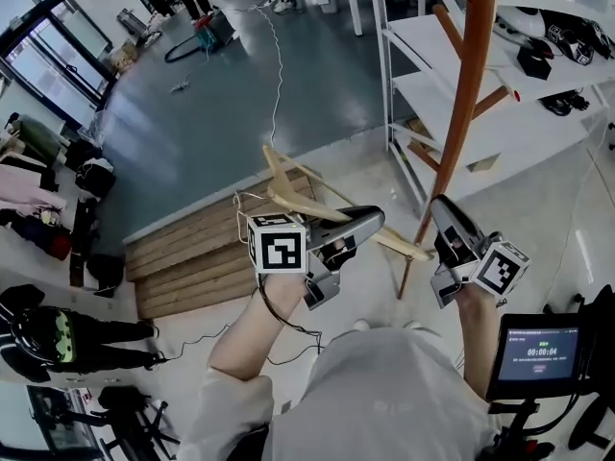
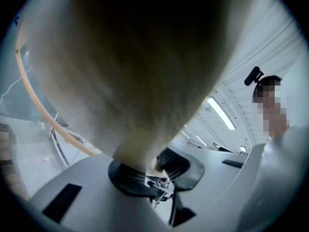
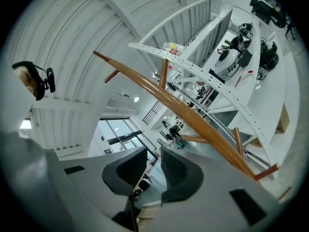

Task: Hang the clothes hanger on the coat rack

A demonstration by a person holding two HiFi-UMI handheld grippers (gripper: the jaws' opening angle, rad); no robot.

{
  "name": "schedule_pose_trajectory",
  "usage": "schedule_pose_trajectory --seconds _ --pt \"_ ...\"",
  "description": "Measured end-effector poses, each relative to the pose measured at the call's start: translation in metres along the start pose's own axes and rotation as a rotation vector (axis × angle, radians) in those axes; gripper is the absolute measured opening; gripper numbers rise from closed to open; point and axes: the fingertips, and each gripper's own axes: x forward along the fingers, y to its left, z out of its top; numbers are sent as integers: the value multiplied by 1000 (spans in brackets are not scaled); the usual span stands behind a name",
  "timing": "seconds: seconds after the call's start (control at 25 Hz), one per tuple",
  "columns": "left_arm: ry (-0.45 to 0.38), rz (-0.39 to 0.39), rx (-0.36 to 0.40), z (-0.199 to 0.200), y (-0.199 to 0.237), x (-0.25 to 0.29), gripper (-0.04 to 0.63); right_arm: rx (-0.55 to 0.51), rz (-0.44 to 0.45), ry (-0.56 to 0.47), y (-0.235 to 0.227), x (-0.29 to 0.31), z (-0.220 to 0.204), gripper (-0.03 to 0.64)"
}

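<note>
A pale wooden clothes hanger [image 1: 288, 195] is held out in front of me, its long arm slanting right toward the coat rack. My left gripper [image 1: 370, 221] is shut on it. In the left gripper view the hanger's wood [image 2: 135, 71] fills most of the picture and sits pinched between the pads of the left gripper [image 2: 149, 166]. The coat rack's brown wooden pole [image 1: 466, 94] rises at the right, with short pegs. My right gripper [image 1: 444, 207] is close beside the pole's lower part. Its jaws stand a narrow gap apart with nothing between them, as the right gripper [image 3: 153, 166] shows below the pole [image 3: 193, 117].
White shelving [image 1: 500, 113] with dark gear stands right behind the rack. A low wooden platform [image 1: 192, 248] lies below the hanger. A small screen [image 1: 538, 353] is mounted at the lower right. A cable [image 1: 279, 75] runs over the grey floor; people stand far back.
</note>
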Motion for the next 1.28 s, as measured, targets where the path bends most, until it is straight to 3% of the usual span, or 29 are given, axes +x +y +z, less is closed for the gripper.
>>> schedule_pose_trajectory --seconds 0.24,0.44,0.84,1.28 --pt "110 -40 107 37 -29 18 60 -60 6 -16 17 13 33 97" --pt "274 -71 189 58 -44 30 60 -77 5 -53 19 19 49 97" --pt "559 -61 311 85 -73 68 60 -87 4 -109 35 17 76 97" --pt "680 -80 351 115 -84 105 60 -140 -14 -154 50 16 106 97"
